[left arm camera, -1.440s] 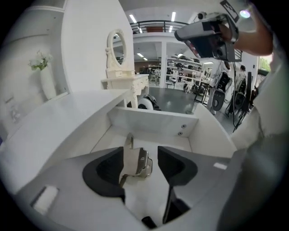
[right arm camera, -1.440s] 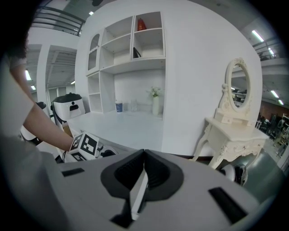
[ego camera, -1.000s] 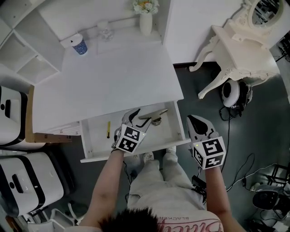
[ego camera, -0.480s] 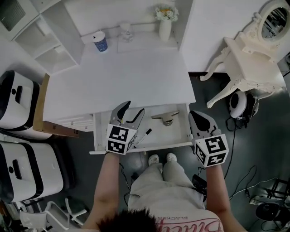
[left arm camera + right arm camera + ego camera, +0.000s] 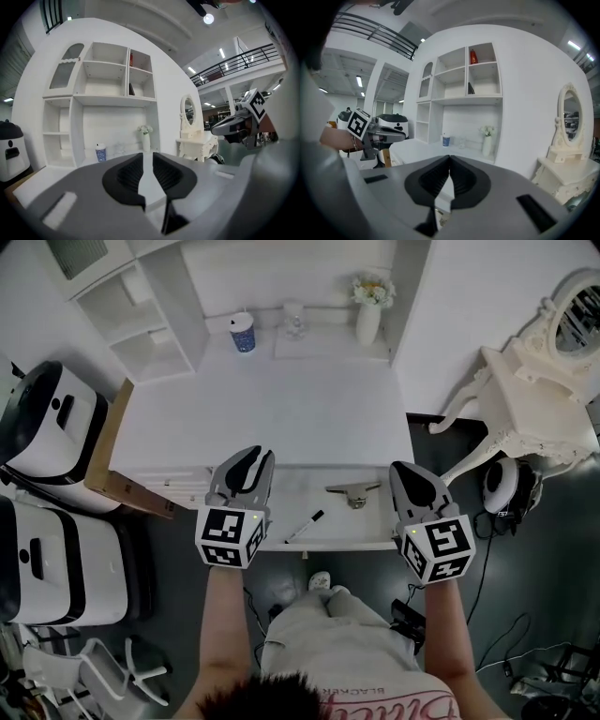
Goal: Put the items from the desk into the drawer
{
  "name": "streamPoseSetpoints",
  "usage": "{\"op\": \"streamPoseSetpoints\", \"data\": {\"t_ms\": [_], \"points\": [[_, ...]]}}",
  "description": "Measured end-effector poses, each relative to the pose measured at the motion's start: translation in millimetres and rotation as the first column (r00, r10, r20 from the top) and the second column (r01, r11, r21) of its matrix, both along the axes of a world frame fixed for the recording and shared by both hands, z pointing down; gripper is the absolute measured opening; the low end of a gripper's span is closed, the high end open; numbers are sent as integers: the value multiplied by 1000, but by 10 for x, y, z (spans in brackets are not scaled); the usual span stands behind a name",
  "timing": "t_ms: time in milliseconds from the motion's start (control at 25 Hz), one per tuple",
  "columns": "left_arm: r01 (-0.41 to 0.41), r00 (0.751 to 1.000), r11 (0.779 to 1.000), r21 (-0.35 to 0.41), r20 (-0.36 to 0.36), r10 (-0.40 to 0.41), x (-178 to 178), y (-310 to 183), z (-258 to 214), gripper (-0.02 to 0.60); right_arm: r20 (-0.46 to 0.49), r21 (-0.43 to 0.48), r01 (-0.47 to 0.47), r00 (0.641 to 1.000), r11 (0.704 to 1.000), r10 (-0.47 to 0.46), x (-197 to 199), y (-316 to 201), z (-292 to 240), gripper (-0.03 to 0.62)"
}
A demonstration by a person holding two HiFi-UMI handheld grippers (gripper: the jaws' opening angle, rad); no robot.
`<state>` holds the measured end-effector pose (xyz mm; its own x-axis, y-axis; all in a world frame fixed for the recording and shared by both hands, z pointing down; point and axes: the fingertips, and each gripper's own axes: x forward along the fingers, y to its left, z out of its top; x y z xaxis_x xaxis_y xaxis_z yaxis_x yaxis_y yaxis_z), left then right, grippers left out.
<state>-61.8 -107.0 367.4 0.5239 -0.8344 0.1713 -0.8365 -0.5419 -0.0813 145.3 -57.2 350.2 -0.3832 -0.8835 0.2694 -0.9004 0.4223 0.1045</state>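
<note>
Left gripper (image 5: 250,456): we see the jaws at a narrow gap, just been closing, with nothing between them. It hangs over the left end of the open drawer (image 5: 356,542). Right gripper (image 5: 403,470): jaws together, empty, over the drawer's right end. In the drawer we note a pen (image 5: 305,526) near the front and a metal clip (image 5: 353,491) further back. At the back of the desk (image 5: 272,418) stand a cup (image 5: 242,334), a glass (image 5: 293,318) and a vase (image 5: 367,322).
</note>
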Motion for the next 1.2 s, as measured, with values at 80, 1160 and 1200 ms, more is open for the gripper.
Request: {"op": "streamPoseSetpoints", "data": {"t_ms": [80, 1160, 1200], "points": [[20, 1000, 999, 29, 2, -20, -42, 66, -147, 16, 1, 19, 20, 1000, 1000, -20, -24, 13, -78, 8], [223, 974, 871, 437, -63, -217, -369, 483, -2043, 9, -27, 366, 67, 998, 928, -61, -123, 59, -1512, 8], [223, 974, 871, 439, -62, -218, -361, 491, -2048, 9, -28, 368, 68, 998, 927, -62, -117, 71, -1520, 8]]}}
